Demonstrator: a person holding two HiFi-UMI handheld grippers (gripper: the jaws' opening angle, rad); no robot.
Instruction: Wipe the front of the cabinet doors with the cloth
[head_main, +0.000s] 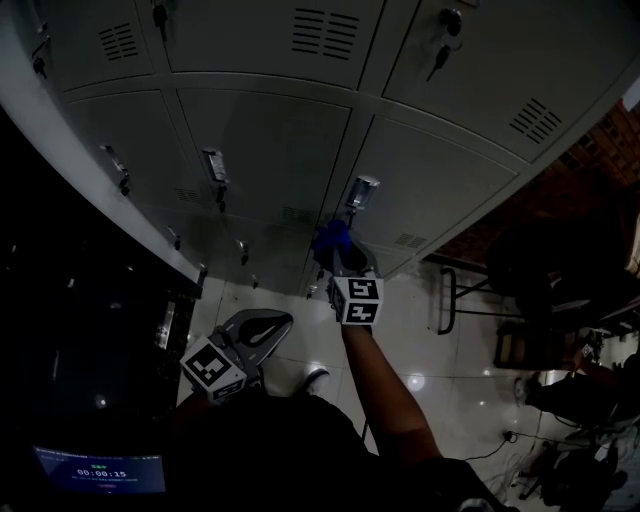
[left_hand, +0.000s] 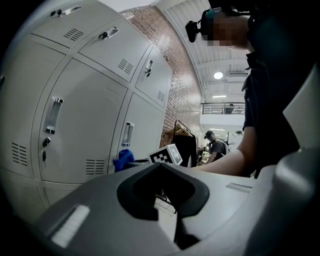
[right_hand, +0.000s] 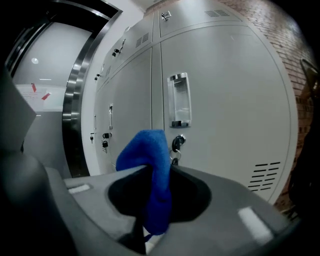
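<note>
The right gripper (right_hand: 152, 172) has its jaws clamped on the blue cloth (right_hand: 149, 150), which bulges above them close to a grey locker door (right_hand: 225, 85); whether it touches the door cannot be told. A chrome handle (right_hand: 178, 100) and a keyed lock (right_hand: 178, 143) sit just behind the cloth. The left gripper (head_main: 268, 325) hangs low over the tiled floor (head_main: 420, 350), jaws together, empty.

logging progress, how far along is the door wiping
Done: no door shows wipe marks. In hand: the right claw is shut on the blue cloth, raised near a cabinet door; contact unclear. The left claw hangs low, shut, empty. Remaining: wiping the doors.
</note>
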